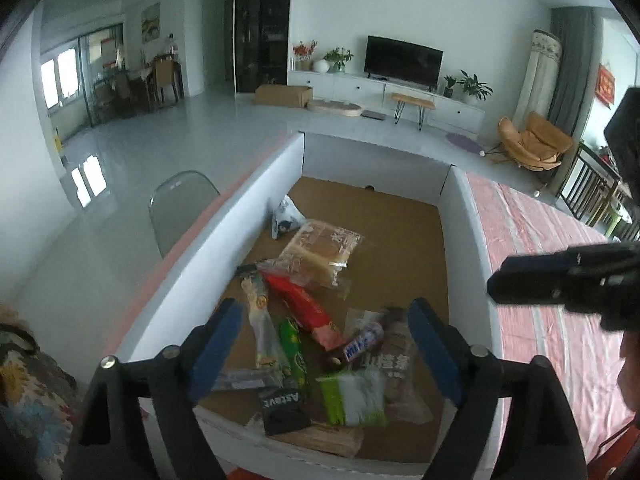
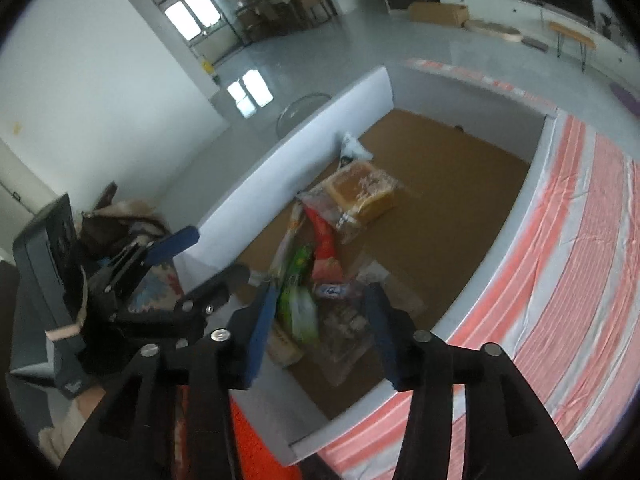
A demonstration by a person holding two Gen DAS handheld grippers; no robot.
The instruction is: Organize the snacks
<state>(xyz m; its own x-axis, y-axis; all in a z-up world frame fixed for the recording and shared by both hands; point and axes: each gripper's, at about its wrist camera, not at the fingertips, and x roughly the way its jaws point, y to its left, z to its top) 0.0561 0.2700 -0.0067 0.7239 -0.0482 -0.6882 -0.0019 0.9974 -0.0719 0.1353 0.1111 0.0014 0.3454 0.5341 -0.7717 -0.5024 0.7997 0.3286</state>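
your left tool (image 1: 324,354) hangs above the near end of the white-walled tray (image 1: 256,188) with its jaws spread wide and nothing between the blue pads. your right tool (image 2: 320,328) is also released, its jaws partly apart and empty; in the left view it pokes in from the right side, over the pink striped cloth (image 1: 560,320) that covers the counter.

the snacks all lie inside the tray, on its brown floor. a clear bag of yellow-brown cake (image 1: 320,250) and a small white triangular packet (image 1: 286,216) sit toward the left wall. nearer to you there is a loose heap: a red packet (image 1: 302,306), a pale long packet (image 1: 262,328), a green stick pack (image 1: 292,350), a blue-and-white bar (image 1: 362,344), a green-and-white bag (image 1: 352,396), a black pouch (image 1: 282,404) and a dark bag with white characters (image 1: 394,364).

judging by this, the gathering looks done, since no snack shows on the cloth outside the tray. the sorting does not: the near packets overlap and point in different directions, while much of the tray's far and right floor is bare. what seems left for you is to pull the heap apart and lay the items in rows or groups.
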